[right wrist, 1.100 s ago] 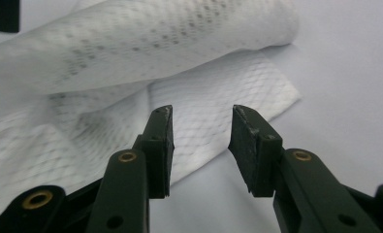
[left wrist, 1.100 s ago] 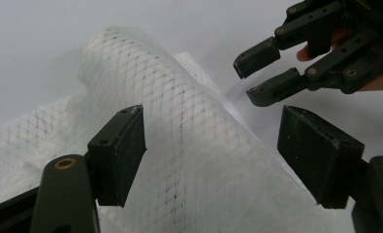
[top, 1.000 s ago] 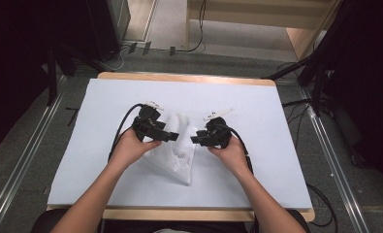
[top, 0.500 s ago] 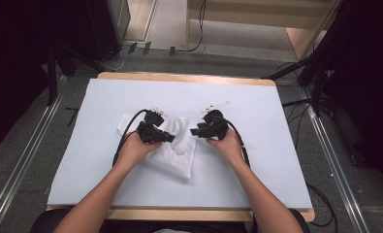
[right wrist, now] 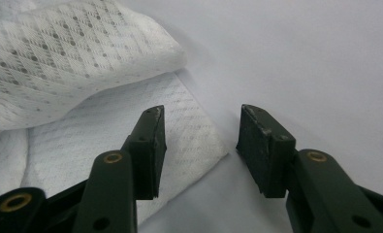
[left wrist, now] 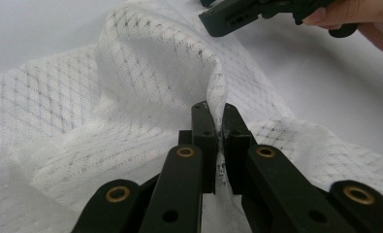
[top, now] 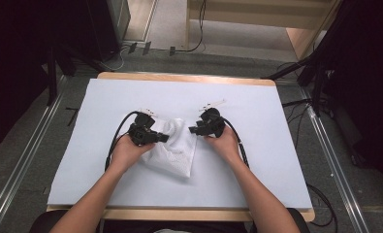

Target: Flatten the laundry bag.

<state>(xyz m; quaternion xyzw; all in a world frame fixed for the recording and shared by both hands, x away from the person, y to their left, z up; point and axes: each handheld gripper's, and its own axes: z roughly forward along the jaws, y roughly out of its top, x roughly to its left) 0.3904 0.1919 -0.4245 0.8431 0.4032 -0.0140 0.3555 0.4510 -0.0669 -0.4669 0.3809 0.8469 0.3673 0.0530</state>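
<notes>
Work in hand: two handheld grippers handle a white mesh cloth (top: 172, 148) on a table (top: 257, 160) covered with a pale sheet, apparently folding or straightening it.
Cloth: it lies rumpled near the middle of the table, between the two hands, one flat corner pointing toward the person.
Left gripper (left wrist: 217, 127): its fingers have just been closing and now pinch a raised fold of the cloth between them, the fabric standing up in a loop above the pads. The tight grip on a thin fold likely serves to lift or drag that edge without slipping.
Right gripper (right wrist: 199, 141): its fingers have been opening a little and stand well apart with nothing between them. It hovers low at a flat corner of the cloth, one finger over the fabric, the other over bare table.
Likely reason: the open fingers straddle the corner's edge, a stance suited to taking it next.
Hands: both come in from the near side, each wrapped round its gripper, cables trailing back.
</notes>
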